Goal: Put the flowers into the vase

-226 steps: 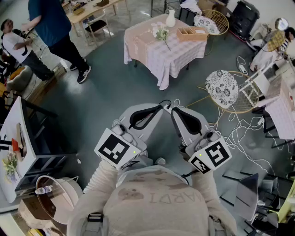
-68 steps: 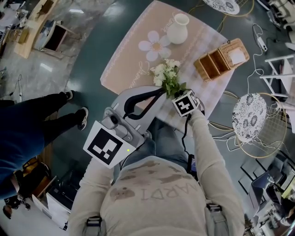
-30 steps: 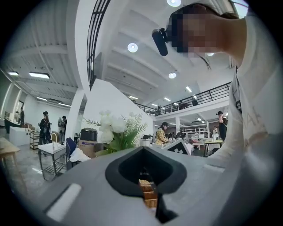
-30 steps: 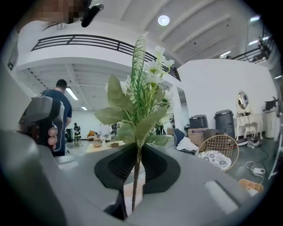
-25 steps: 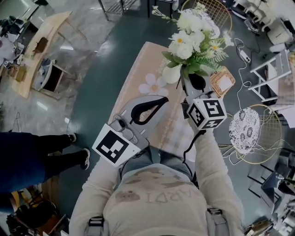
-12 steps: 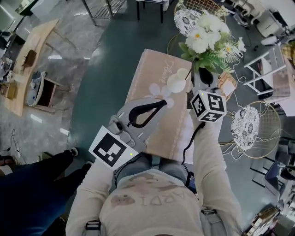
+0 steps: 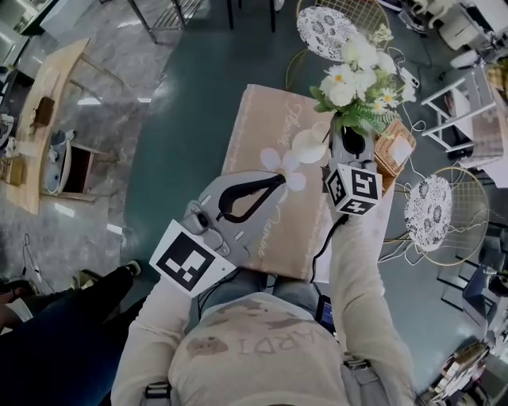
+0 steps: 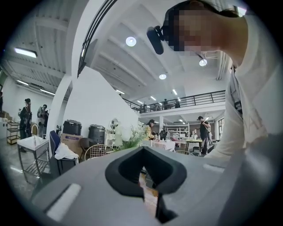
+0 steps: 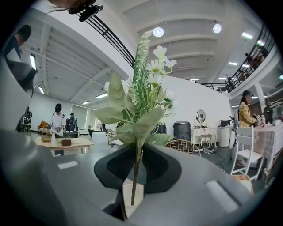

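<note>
Change over the last second, left to right. At the left gripper point(image 7: 279, 179) nothing has altered: its jaws stand together with nothing between them, and it shows over the near half of the pink cloth-covered table point(image 7: 254, 119). The squat white ceramic vase point(image 7: 308, 147) stands upright on that table. It is now exposed just at 9 o'clock of the right gripper point(image 7: 348, 133), whereas a second ago the blooms covered it. The bunch of white artificial flowers with green leaves point(image 7: 355, 75) has been brought down toward the vase and stands upright at 12 o'clock of the right gripper. The right gripper's jaws have just been opening slightly. The thin brown stem runs between them and the pads appear to bear on it, so the bunch is judged held. In the right gripper view the stem's lower end shows against a pale shape below the jaws, probably the vase mouth. Whether it has entered cannot be told.

Meaning for the task: insertion is judged close, not complete. The stem should go straight down into the mouth before full release, because an early release risks the bunch tipping onto the table.

Count:
- left gripper, one
- table, one
- vase, one
- right gripper, one
- bunch, one
- woven compartment basket point(image 7: 394, 151), one, at 3 o'clock of the right gripper
- round lace-patterned wire chair point(image 7: 327, 24), at 12 o'clock of the table, with a second chair point(image 7: 443, 212) at 4 o'clock, two in all
</note>
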`<move>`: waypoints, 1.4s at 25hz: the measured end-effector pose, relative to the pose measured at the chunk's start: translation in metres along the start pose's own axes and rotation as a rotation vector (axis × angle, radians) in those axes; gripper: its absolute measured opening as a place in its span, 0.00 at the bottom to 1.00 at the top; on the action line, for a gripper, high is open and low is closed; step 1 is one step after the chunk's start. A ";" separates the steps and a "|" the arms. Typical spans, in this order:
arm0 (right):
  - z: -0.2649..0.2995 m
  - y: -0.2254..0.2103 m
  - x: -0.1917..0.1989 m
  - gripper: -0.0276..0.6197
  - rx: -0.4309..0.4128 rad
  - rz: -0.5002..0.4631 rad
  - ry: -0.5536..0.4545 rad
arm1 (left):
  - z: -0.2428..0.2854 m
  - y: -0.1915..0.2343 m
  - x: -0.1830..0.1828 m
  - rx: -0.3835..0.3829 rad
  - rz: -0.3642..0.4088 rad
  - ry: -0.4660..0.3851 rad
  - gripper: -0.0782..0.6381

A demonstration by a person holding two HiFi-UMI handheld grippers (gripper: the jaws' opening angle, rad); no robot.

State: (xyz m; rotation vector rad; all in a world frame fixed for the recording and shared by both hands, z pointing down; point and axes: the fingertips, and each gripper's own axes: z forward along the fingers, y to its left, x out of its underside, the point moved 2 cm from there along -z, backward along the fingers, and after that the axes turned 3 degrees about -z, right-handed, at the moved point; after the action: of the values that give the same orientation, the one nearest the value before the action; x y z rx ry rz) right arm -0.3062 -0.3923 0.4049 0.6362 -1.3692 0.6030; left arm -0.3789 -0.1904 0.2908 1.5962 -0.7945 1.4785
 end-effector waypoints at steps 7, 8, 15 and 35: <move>-0.010 0.007 0.039 0.18 -0.009 -0.097 0.093 | 0.005 0.003 0.009 0.035 -0.008 0.016 0.11; -0.012 0.009 0.047 0.18 -0.017 -0.116 0.116 | 0.005 0.002 0.010 0.036 -0.010 0.017 0.11; -0.018 0.019 0.074 0.20 -0.042 -0.132 0.233 | 0.004 0.003 0.009 0.032 -0.014 0.021 0.11; -0.045 0.021 0.096 0.33 -0.050 -0.069 0.331 | 0.007 -0.015 0.018 0.039 -0.016 0.027 0.11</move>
State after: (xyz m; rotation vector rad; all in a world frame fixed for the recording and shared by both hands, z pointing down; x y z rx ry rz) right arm -0.2800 -0.3428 0.4977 0.5158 -1.0459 0.5876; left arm -0.3604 -0.1878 0.3068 1.6047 -0.7404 1.5088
